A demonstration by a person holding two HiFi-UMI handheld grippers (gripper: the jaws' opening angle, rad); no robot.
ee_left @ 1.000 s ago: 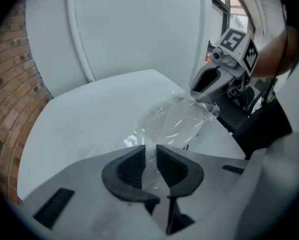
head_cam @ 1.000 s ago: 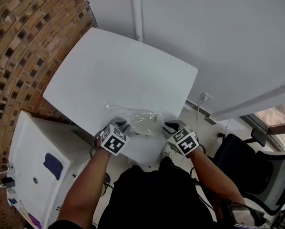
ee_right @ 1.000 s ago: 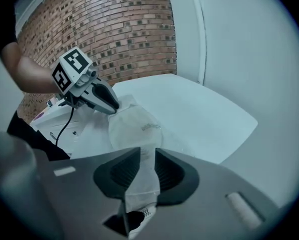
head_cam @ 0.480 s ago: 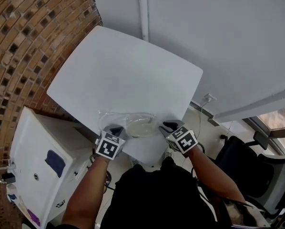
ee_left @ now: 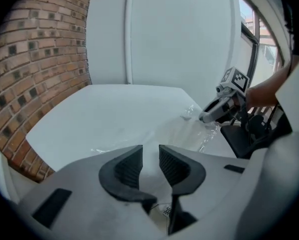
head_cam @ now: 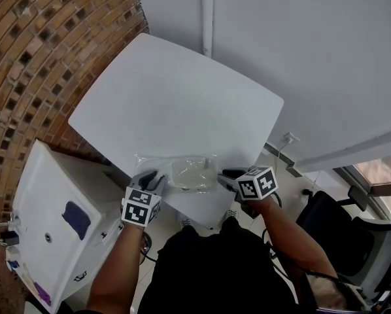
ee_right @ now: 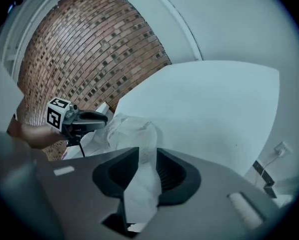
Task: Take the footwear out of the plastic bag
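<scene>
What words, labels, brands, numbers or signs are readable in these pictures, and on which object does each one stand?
No readable text in any view.
Left cube and right cube, on the left gripper and right gripper: black-and-white square markers only, no letters or digits.
Small tag below the left gripper's jaws: print too small to read.
Plastic bag: no print shows.

Pale surfaces, patterned brick
Clear plastic bag (head_cam: 182, 172); white tabletop (head_cam: 176, 103); red-brown brick wall (head_cam: 38, 64) chequered with dark bricks; white back wall (head_cam: 313, 44); black chair (head_cam: 339, 231).
</scene>
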